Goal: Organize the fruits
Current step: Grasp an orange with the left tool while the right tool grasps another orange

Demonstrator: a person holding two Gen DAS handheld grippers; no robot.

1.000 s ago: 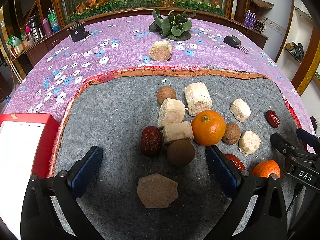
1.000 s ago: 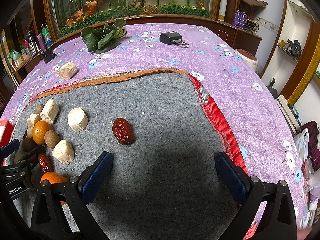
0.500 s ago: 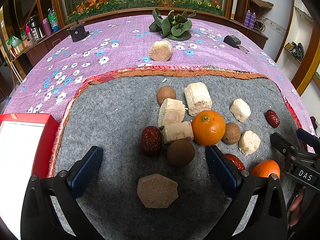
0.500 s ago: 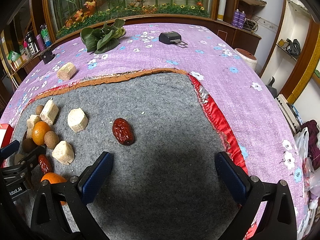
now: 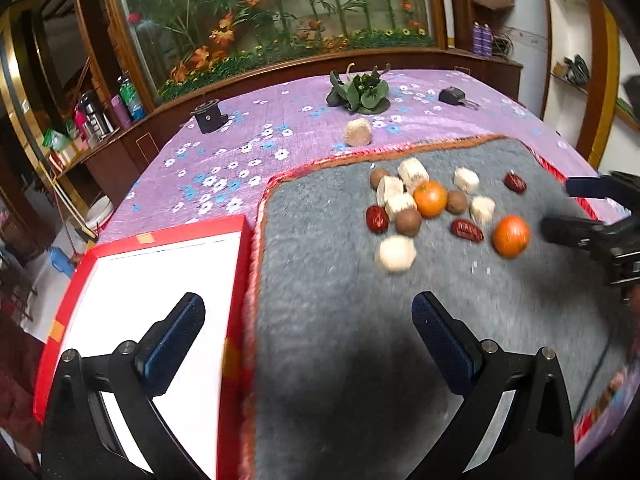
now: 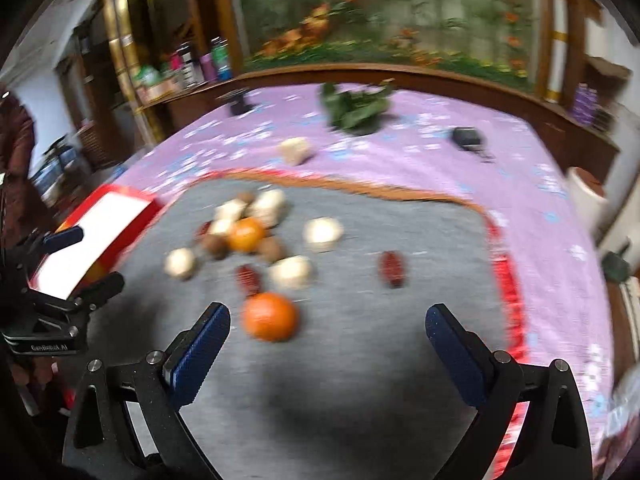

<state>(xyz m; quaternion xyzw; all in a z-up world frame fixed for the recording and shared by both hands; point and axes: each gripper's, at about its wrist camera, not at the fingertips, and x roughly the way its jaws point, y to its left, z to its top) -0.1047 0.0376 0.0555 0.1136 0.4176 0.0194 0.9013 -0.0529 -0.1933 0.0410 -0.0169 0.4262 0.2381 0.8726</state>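
Note:
A cluster of fruit lies on the grey felt mat [image 5: 344, 320]: two oranges [image 5: 430, 199] [image 5: 511, 236], red dates [image 5: 377, 219], brown round fruits [image 5: 408, 222] and pale cane chunks [image 5: 395, 253]. My left gripper [image 5: 308, 332] is open and empty, raised over the mat's near left edge beside the red box [image 5: 160, 280]. My right gripper [image 6: 328, 340] is open and empty, just behind the near orange [image 6: 271, 317]; the view is blurred. It shows at the right edge of the left wrist view [image 5: 592, 216].
A red-rimmed box with a white inside stands left of the mat, also in the right wrist view [image 6: 96, 232]. One cane chunk [image 5: 358, 132], green leaves [image 5: 360, 92] and two small black items [image 5: 208, 116] lie on the purple floral cloth beyond.
Both grippers have pulled back and lifted away from the fruit. The left view swung left over the red box; the right view swung left toward the cluster. Both stay open.

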